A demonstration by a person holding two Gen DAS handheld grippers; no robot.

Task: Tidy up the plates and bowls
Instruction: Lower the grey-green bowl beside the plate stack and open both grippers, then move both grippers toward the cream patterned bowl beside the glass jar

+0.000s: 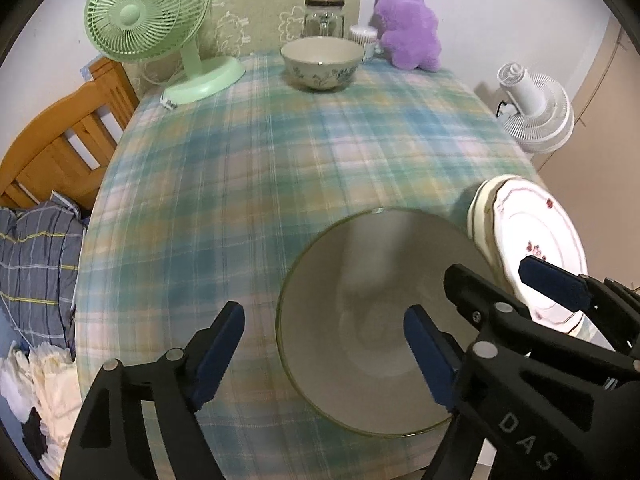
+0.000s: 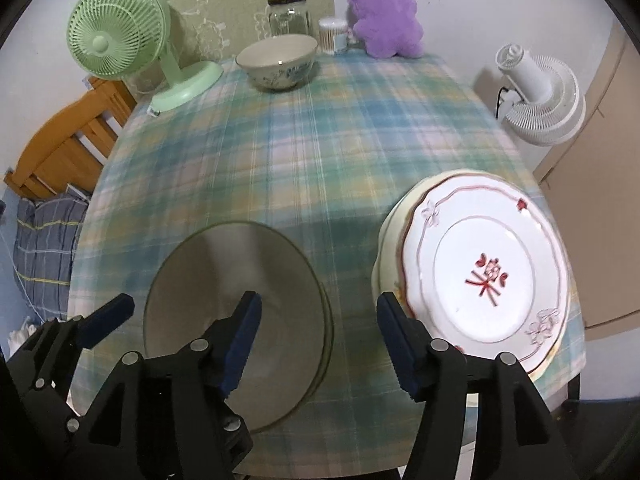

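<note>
Near edge of the plaid-clothed table (image 1: 280,168): a wide plain bowl (image 1: 372,320), with a stack of plates (image 2: 480,272) just beside it to the right, topmost white with red markings. Left gripper (image 1: 324,340) spread wide, one blue pad outside the bowl's left rim, the other over its inside; rim between the pads but not pressed, nothing pinched. Right gripper (image 2: 318,336) likewise spread, hovering over the strip of cloth between bowl and plate stack, left pad above the bowl's right side, right pad at the plates' near-left edge; no grip on either. Seen from the left wrist, the right gripper's arms crossing in front of the plates and covering their lower part. At the far end of the table, well apart from all this: a second bowl with blue floral pattern (image 2: 276,62), upright and alone. Behind it a lidded glass jar (image 2: 289,14), a tub of cotton swabs (image 2: 333,34) and a purple plush toy (image 2: 384,14). Far left corner: a green desk fan (image 2: 120,40). Off the table to the right, a white fan (image 2: 540,92); to the left, a wooden chair back (image 1: 68,136) and striped bedding (image 1: 36,272).
</note>
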